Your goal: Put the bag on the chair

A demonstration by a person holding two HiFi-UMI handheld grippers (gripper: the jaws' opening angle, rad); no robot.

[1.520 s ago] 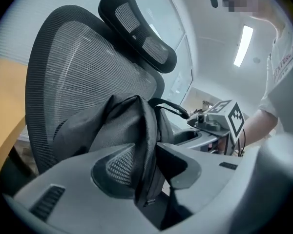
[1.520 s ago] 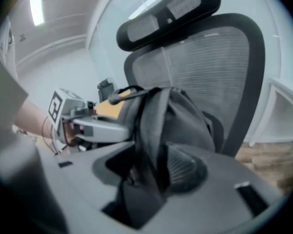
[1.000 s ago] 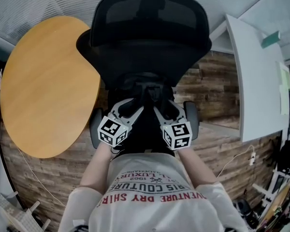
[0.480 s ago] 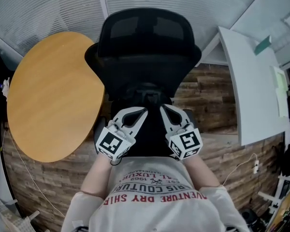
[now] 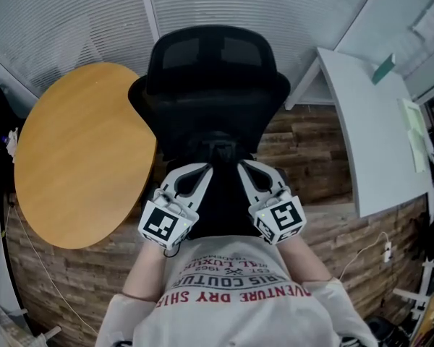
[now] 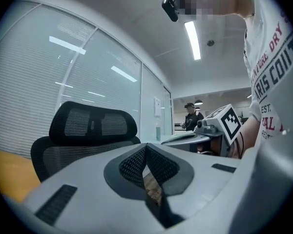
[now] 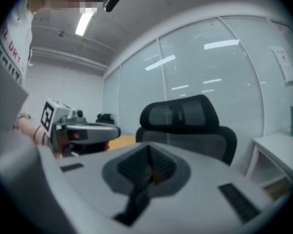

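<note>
The black mesh office chair (image 5: 217,78) stands straight ahead, its back also in the left gripper view (image 6: 88,130) and the right gripper view (image 7: 185,121). A black bag (image 5: 220,186) seems to lie on the seat, hard to tell apart from the black chair. My left gripper (image 5: 202,170) and right gripper (image 5: 244,168) hover side by side over the seat's near part, close to my body. Both are shut with nothing between the jaws, as the left gripper view (image 6: 145,149) and right gripper view (image 7: 149,151) show.
A round wooden table (image 5: 72,150) sits at the chair's left. A white desk (image 5: 369,136) runs along the right. Glass walls with blinds (image 5: 275,6) stand behind the chair. The floor is wood planks (image 5: 311,143) with cables. A person (image 6: 190,115) stands far off.
Both grippers' jaws have gone from spread over the black bag to shut. The grippers drew back slightly toward me, and the head view tilted up.
</note>
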